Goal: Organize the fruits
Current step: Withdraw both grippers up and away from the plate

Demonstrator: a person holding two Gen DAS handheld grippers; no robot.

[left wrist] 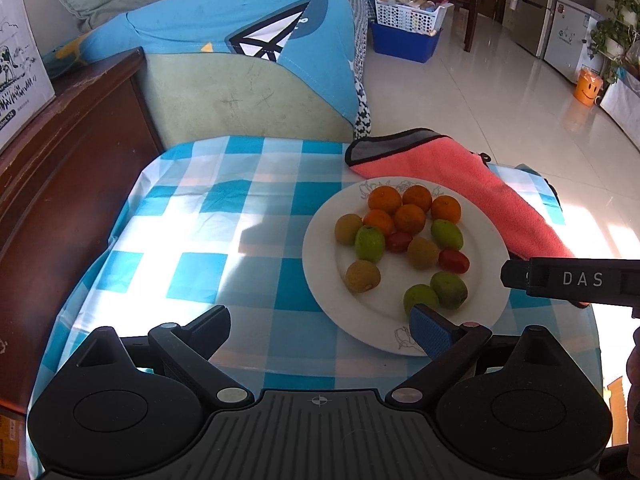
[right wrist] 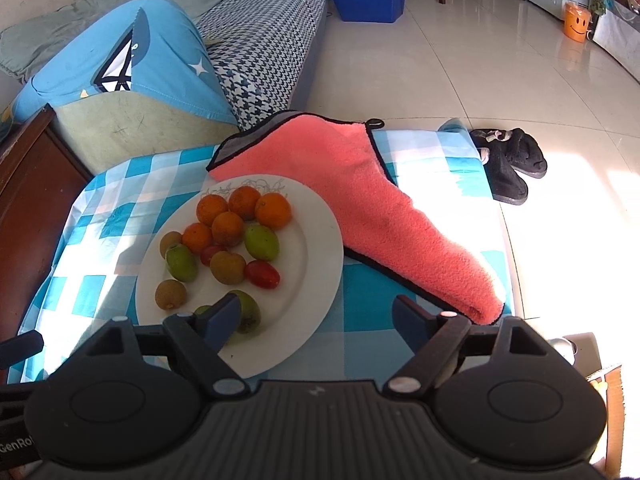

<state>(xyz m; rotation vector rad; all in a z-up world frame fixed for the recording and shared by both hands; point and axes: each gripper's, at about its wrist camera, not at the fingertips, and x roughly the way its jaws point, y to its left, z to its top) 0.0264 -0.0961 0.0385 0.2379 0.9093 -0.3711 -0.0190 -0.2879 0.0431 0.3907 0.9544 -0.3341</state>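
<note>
A white plate (left wrist: 480, 240) on the blue checked tablecloth holds several oranges (left wrist: 385, 199), green fruits (left wrist: 370, 243), brown fruits (left wrist: 363, 276) and two red cherry tomatoes (left wrist: 454, 261). The plate shows in the right wrist view too (right wrist: 312, 248), with the oranges (right wrist: 273, 210) at its far side. My left gripper (left wrist: 320, 326) is open and empty, low over the table at the plate's near-left rim. My right gripper (right wrist: 316, 320) is open and empty, its left finger over a green fruit (right wrist: 249, 312) at the plate's near edge. The right gripper's side shows in the left wrist view (left wrist: 572, 280).
A pink towel (right wrist: 384, 208) lies on the table right of and behind the plate. A brown wooden cabinet (left wrist: 60, 168) stands left of the table. A sofa with a blue cushion (left wrist: 224, 40) is behind. Black slippers (right wrist: 508, 164) lie on the tiled floor at right.
</note>
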